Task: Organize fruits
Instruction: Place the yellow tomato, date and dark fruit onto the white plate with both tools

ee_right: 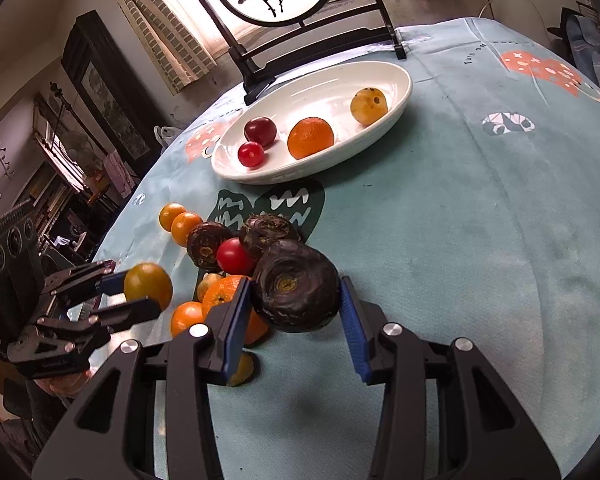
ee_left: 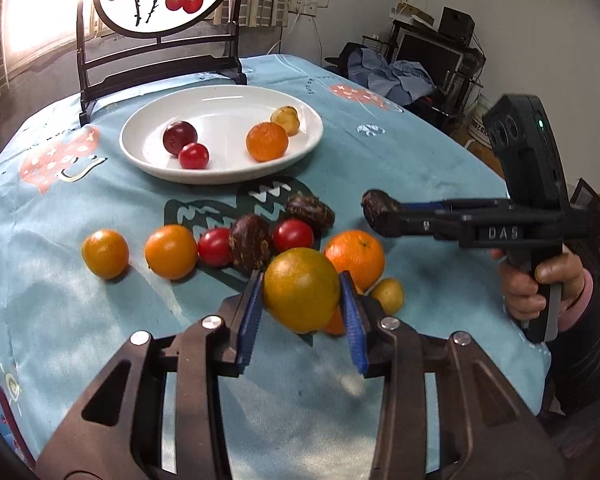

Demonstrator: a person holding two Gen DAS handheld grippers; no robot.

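Plate (ee_left: 148,156) sits in the upper middle of both views, beyond the loose fruit, and that is the relation our coming move turns on: from each tool it lies straight ahead and up-frame, across the heap on the worktop (ee_left: 400,168).

In the left wrist view we hold a yellow-green orange (ee_left: 302,289) in the left tool (ee_left: 303,300), its blue pads pressed to both sides of the fruit, which sits clear above the cloth. The plate is up and slightly left of it, with the heap of oranges, tomatoes and dark chestnuts between.

In the right wrist view the right tool (ee_right: 296,300) is clamped narrow on a dark chestnut (ee_right: 296,286), also lifted. The plate lies up-frame, a little left of centre, with open cloth on its right flank.

We judge both hands about equally near; the right has the clearer path, past the heap's right edge. The plate already carries an orange (ee_right: 310,137), a tomato (ee_right: 251,154), a dark red fruit (ee_right: 260,129) and a yellow one (ee_right: 368,105), with free room at centre.
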